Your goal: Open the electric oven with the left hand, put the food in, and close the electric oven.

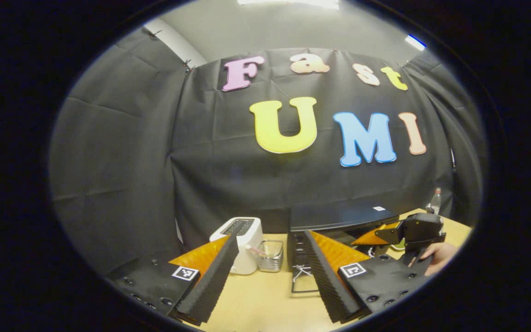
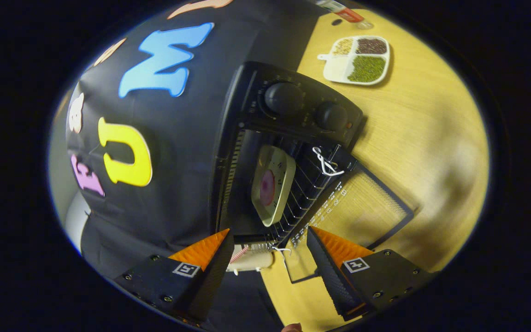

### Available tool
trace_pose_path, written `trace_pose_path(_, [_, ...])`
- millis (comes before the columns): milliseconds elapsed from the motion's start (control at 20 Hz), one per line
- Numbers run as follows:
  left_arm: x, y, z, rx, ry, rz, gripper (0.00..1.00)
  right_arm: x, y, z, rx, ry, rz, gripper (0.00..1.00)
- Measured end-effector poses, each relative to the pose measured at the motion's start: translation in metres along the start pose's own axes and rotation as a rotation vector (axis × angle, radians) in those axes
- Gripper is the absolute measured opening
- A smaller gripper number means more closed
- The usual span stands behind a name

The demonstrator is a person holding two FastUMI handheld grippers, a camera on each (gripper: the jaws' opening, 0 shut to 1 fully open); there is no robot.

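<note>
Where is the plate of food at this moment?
In the right gripper view, the plate of food sits on the wire rack inside the open oven, beyond the right claw.

The black electric oven with two round knobs (image 2: 293, 115) stood on the pale wooden table against the cloth wall, its glass door (image 2: 357, 210) swung fully down and lying flat on the tabletop. Inside, on the wire rack (image 2: 304, 184), sat the food: a cream square plate carrying a round pink piece (image 2: 270, 186). A white cord was tied at the door's edge. In the left gripper view the oven (image 1: 339, 216) showed its dark top, the open door (image 1: 304, 279) lying before it.
</note>
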State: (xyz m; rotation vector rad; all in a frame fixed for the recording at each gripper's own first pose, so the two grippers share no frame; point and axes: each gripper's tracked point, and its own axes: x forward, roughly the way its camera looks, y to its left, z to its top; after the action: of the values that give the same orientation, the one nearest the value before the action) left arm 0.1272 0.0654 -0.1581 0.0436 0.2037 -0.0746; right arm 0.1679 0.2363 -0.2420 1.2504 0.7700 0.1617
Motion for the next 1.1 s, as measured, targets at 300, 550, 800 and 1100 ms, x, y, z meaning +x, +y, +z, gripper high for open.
trace_pose_path(300, [-0.015,-0.047,-0.036,-0.019,0.067,-0.077,0.95,-0.076,-0.013,0.017,-0.358,-0.034,-0.017,0.97])
trace_pose_path(550, [-0.025,-0.092,-0.08,-0.009,0.156,-0.153,0.95,-0.136,-0.033,0.041,-0.658,-0.1,-0.073,0.97])
trace_pose_path(800, [-0.026,-0.133,-0.126,-0.016,0.255,-0.226,0.96,-0.183,-0.053,0.066,-0.822,-0.182,-0.147,0.98])
trace_pose_path(1100, [-0.009,-0.168,-0.19,-0.024,0.402,-0.277,0.96,-0.241,-0.069,0.102,-0.989,-0.313,-0.26,0.98])
